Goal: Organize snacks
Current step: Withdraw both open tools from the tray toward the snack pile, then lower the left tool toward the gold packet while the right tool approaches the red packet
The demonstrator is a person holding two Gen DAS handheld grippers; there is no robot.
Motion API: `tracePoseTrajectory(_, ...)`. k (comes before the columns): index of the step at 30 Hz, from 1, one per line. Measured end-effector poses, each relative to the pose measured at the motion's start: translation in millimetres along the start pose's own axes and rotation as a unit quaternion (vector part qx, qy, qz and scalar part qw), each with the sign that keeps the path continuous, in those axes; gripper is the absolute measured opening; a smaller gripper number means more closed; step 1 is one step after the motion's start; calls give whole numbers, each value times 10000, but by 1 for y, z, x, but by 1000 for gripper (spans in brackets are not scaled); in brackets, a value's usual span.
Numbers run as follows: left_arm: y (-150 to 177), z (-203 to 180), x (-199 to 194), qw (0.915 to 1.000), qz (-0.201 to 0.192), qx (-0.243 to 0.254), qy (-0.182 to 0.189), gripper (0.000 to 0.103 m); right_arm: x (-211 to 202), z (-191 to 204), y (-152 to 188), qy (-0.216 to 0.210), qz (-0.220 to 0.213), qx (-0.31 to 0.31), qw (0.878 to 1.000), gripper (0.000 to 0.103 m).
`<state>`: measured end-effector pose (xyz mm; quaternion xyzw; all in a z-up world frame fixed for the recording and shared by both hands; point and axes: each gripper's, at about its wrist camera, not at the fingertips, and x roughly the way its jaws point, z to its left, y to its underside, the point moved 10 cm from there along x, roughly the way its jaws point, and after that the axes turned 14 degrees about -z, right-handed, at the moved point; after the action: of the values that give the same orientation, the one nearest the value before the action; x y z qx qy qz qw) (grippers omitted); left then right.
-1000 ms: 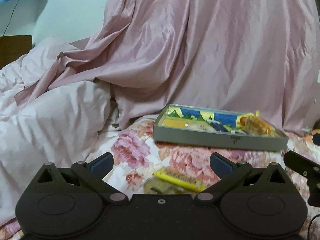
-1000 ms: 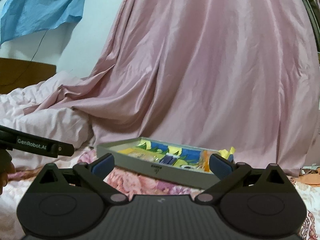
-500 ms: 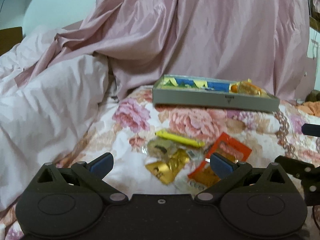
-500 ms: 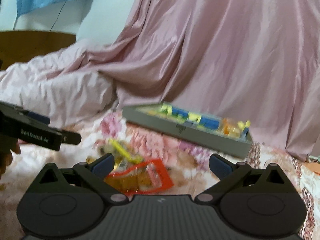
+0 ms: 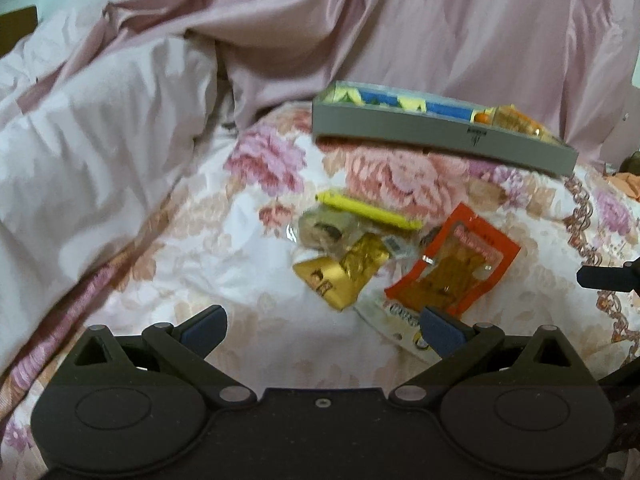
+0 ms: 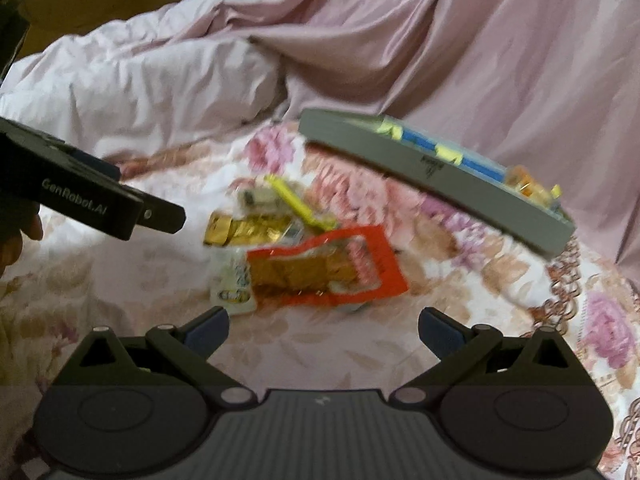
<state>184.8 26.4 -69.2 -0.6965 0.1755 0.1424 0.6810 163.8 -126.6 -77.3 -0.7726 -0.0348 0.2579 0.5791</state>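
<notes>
Right wrist view: both claws, left claw and right claw, are spread and empty; the right should probably pinch the orange packet edge low, since the bed is soft.

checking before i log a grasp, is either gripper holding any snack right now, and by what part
Nothing is held. The left gripper and right gripper are both open and empty, above the flowered bedspread short of the red snack packet.
</notes>
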Motion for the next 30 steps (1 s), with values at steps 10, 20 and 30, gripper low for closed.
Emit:
tracePoseTrajectory(10, 5, 7, 31, 9986, 505, -24, 156, 102, 16, 4, 14, -179, 579, 68, 9981, 103)
tracePoseTrajectory(20, -17, 34, 70, 9990, 331, -250, 146, 102, 43, -12, 17, -91, 1515, 1549, 9762, 103)
tracePoseTrajectory(30, -27, 71, 83, 9883, 278, -1503, -15, 102, 93, -8, 9, 332, 1754, 2936, 9391, 103)
